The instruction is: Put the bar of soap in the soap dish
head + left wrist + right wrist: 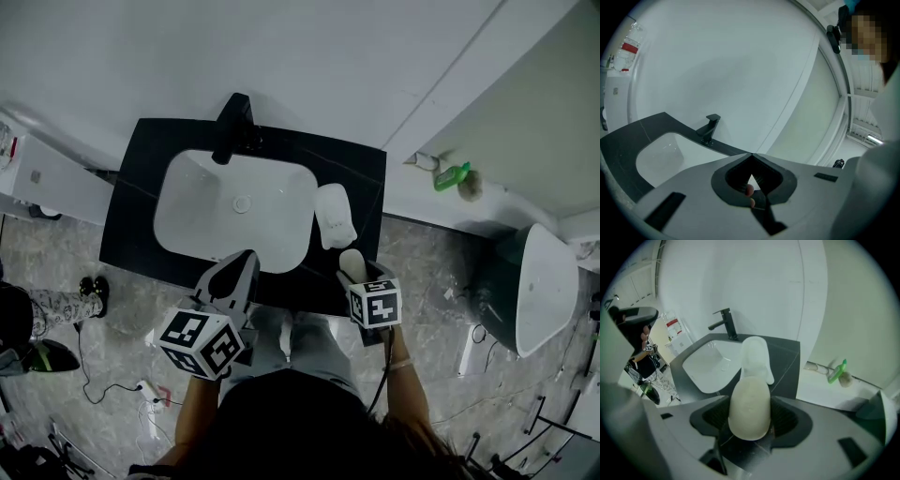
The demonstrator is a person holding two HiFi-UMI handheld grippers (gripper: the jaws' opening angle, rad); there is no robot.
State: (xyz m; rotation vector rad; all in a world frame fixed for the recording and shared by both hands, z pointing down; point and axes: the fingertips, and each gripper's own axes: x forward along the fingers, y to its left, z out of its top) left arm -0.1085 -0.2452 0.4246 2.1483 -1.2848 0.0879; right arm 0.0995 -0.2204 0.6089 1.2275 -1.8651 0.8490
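At the far left of the left gripper view stands a clear bottle (629, 46) with a red label; its print is too small to read. The left gripper (236, 270) hangs over the front edge of the white basin (202, 216), and its own view shows its jaws pressed together at the tips with nothing between them. Its marker cube (201, 343) carries only black-and-white square patterns, no words. A black faucet (232, 127) rises behind the basin, which is set in a black counter (131, 220). To the right of the basin a white soap dish (335, 216) lies on the counter. Just in front of it, the right gripper (355, 274) is clenched on the bar of soap (352, 263): a smooth, matte, cream oval with no visible stamp, its rounded end pointing toward the dish and its sides pinched by the ribbed pads. Farther right, a green bottle (452, 175) lies on a pale ledge, label unreadable
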